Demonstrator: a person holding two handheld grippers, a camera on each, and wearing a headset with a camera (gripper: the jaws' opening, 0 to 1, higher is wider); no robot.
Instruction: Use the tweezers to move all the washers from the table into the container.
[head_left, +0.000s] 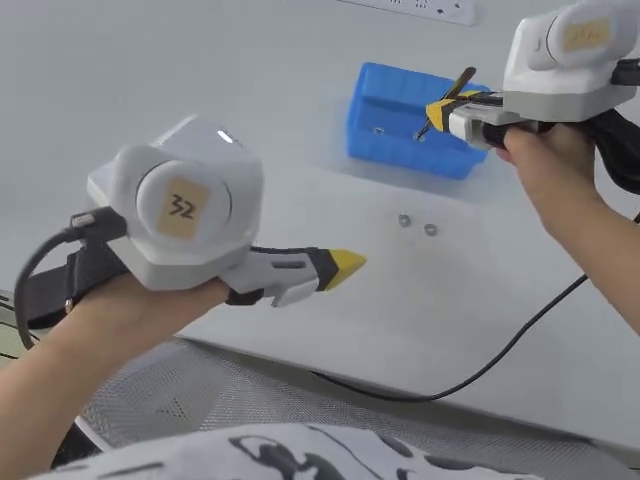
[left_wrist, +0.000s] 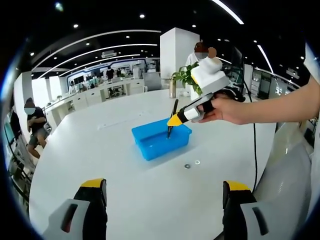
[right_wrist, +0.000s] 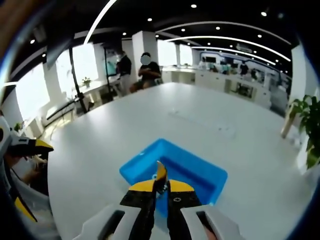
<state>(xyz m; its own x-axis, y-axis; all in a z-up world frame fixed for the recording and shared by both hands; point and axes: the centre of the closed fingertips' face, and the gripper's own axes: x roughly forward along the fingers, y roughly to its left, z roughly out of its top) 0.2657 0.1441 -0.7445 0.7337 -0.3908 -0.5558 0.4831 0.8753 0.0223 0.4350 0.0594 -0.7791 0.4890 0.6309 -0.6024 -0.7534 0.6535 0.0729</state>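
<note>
A blue container (head_left: 400, 125) stands at the far middle of the white table (head_left: 200, 100). My right gripper (head_left: 443, 112) hangs over it, shut on dark tweezers (head_left: 457, 90) whose tip points down into the container (right_wrist: 200, 175). In the right gripper view the tweezers (right_wrist: 161, 172) stick out between the closed jaws of my right gripper (right_wrist: 160, 189). Two washers (head_left: 404, 220) (head_left: 430, 229) lie on the table just in front of the container. My left gripper (head_left: 338, 270) hovers near the front edge, open and holding nothing (left_wrist: 164, 187). I cannot tell whether the tweezers hold a washer.
A black cable (head_left: 500, 355) runs across the table's front right. A small washer (head_left: 379, 130) seems to lie inside the container. In the left gripper view the container (left_wrist: 152, 142) and both washers (left_wrist: 187, 165) (left_wrist: 197, 162) lie ahead. People stand in the background.
</note>
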